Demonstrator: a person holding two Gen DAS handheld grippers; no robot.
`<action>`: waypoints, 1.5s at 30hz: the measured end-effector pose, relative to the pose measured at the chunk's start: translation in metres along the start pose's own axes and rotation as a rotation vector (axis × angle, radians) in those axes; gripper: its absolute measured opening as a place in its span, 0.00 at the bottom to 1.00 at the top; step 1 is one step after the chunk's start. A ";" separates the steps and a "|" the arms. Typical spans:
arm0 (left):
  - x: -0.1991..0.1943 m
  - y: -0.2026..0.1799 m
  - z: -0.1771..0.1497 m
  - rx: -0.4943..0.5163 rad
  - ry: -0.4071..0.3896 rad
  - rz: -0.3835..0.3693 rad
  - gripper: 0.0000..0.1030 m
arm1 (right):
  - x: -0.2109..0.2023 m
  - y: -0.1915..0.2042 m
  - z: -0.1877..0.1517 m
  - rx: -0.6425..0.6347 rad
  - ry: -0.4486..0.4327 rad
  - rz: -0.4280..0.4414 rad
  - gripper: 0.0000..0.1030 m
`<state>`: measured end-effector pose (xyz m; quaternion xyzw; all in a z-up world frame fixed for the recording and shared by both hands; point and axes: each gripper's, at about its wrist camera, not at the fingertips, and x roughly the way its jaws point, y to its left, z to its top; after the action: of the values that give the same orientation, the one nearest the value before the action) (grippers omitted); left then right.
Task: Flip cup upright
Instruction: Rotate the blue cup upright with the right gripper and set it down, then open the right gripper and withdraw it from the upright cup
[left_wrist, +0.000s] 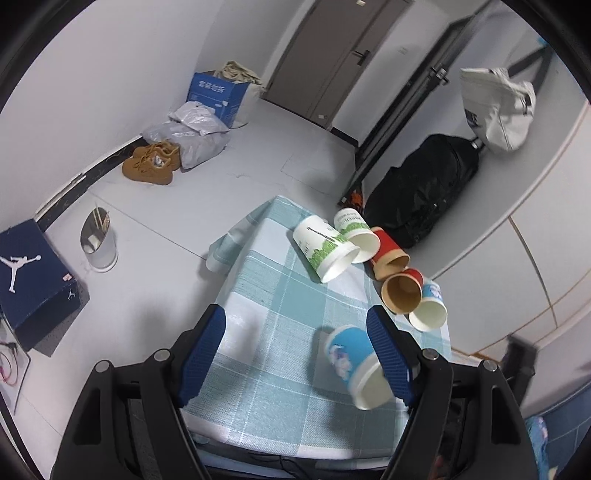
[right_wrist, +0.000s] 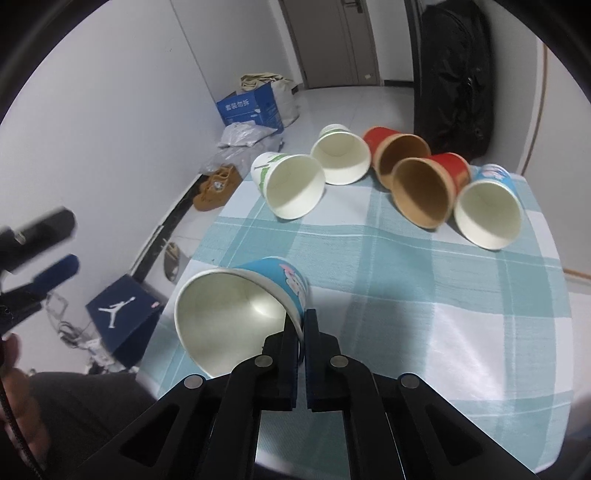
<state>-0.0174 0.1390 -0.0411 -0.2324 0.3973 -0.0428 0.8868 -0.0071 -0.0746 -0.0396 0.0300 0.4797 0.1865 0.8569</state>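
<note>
Checked tablecloth (right_wrist: 443, 295) under tipped cups, right tool (right_wrist: 301, 321) clamped on blue cup (right_wrist: 258, 295), left tool (left_wrist: 295, 350) wide.

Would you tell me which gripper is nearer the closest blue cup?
Right. The right gripper is clamped on the blue cup's rim; the left gripper is open, off to its left.

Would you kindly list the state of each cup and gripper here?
Near blue paper cup: tilted, wall pinched.
Right gripper: jaws shut on its wall.
Left gripper: jaws open.
Far blue paper cup: on its side.
Two red paper cups: on their sides.
Two green-printed white paper cups: on their sides.
</note>
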 end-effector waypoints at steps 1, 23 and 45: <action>0.001 -0.001 -0.001 0.004 0.004 -0.001 0.73 | -0.007 -0.006 0.001 0.002 0.006 0.006 0.02; 0.020 -0.046 -0.020 0.143 0.065 0.017 0.73 | -0.032 -0.065 0.014 -0.017 0.428 0.012 0.02; 0.026 -0.073 -0.032 0.229 0.074 -0.013 0.73 | -0.060 -0.091 0.018 0.088 0.171 0.063 0.44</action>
<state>-0.0153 0.0554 -0.0451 -0.1302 0.4210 -0.1021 0.8918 0.0062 -0.1772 -0.0024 0.0668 0.5576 0.1938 0.8044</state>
